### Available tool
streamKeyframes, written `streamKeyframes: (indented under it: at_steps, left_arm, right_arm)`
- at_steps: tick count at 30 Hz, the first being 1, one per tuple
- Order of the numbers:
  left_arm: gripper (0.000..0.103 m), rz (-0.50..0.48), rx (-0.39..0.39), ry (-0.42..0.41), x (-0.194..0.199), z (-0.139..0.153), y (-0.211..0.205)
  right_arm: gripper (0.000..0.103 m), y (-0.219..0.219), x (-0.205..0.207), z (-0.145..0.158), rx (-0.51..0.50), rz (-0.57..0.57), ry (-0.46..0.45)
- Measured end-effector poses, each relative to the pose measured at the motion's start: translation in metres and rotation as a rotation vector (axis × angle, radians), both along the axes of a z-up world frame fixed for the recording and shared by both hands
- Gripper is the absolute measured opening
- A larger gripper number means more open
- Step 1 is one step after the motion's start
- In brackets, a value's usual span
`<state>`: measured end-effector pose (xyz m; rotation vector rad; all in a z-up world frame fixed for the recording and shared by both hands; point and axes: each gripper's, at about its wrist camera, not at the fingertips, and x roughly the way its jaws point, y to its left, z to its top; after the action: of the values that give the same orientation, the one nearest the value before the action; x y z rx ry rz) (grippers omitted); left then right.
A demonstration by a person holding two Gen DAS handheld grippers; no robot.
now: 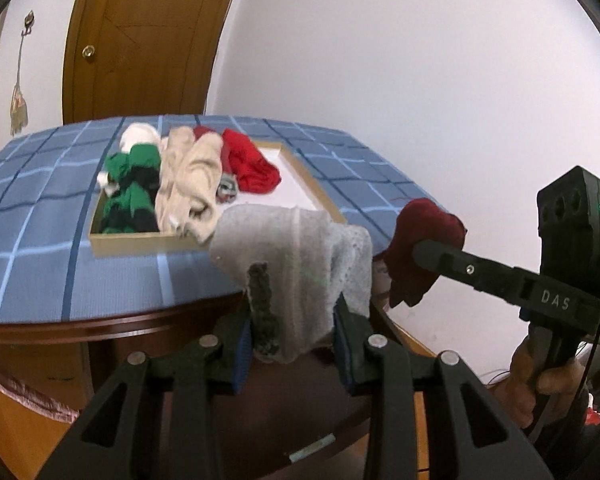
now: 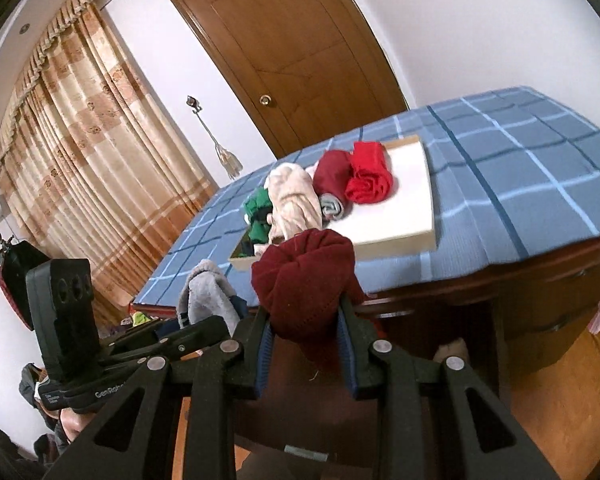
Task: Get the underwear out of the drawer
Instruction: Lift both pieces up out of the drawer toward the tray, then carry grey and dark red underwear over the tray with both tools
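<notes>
A shallow wooden drawer (image 1: 320,190) (image 2: 420,236) lies on the blue checked bed. It holds green (image 1: 134,184), beige (image 1: 190,176) and red (image 1: 248,162) underwear. My left gripper (image 1: 292,320) is shut on grey underwear (image 1: 300,256), held in front of the bed's near edge. My right gripper (image 2: 306,320) is shut on dark red underwear (image 2: 306,276), also held off the bed. The right gripper with its dark red piece (image 1: 424,240) shows in the left wrist view; the left gripper's grey piece (image 2: 208,300) shows in the right wrist view.
The bed cover (image 1: 40,200) (image 2: 520,168) sits on a dark wooden frame (image 2: 540,292). A wooden door (image 1: 140,40) (image 2: 300,52) stands behind. Curtains (image 2: 80,152) hang at the left. The right half of the drawer shows its white bottom (image 2: 400,200).
</notes>
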<state>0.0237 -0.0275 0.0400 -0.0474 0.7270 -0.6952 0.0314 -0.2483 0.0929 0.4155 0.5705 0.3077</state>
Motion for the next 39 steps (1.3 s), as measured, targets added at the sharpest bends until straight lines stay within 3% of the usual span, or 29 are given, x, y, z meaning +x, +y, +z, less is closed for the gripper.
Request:
streamKeyframes:
  at_steps: [20,30,39]
  left_arm:
    - [0.033,0.043,-0.017,-0.076,0.050,0.018,-0.030]
    - [0.033,0.051,-0.020,-0.067,0.086,0.005,-0.047]
    - [0.033,0.076,0.012,-0.008,0.123,-0.019,-0.061]
  right_arm:
    - [0.031,-0.003,0.047,0.024,-0.055,-0.070,-0.066]
    - [0.031,-0.008,0.087,0.013,-0.062,-0.100,-0.034]
    - [0.031,-0.011,0.128,-0.003,-0.094,-0.121,0.011]
